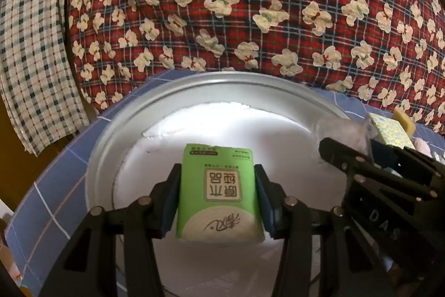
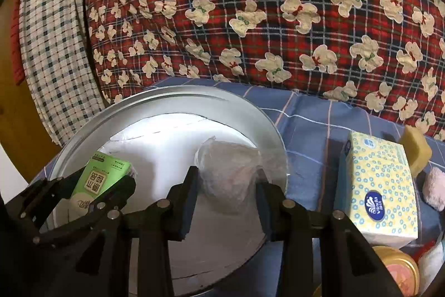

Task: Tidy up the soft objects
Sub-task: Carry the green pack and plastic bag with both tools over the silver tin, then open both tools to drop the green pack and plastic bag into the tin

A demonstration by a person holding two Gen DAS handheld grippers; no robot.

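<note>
Now we had both tongs over the round metal tray, which sat on a bed with a blue checked sheet, right up against the red plaid quilt printed with little bears. Our left tongs were pinching the green tissue pack by its two long sides, blue pads pressed flat to the wrapper, the pack held above the white floor of the tray. Our right tongs were clamped on a clear plastic bag with something pale and soft inside; what it was, we could not quite make out through the crinkled film. That bag hung just inside the tray's right rim.

So far, by our reckoning, the job was barely past its opening. The tray itself looked bare: nothing lay on its floor apart from the two things we carried. Neither had been let go yet.

And plenty waited off to the right on the sheet. We could see a yellow dotted tissue box standing just beside the tray, a yellow sponge behind it, something pink and fluffy at the edge, and a gold-rimmed tin near the bottom corner, which hardly looked soft. Those soft ones, we judged, would still need carrying over.
</note>
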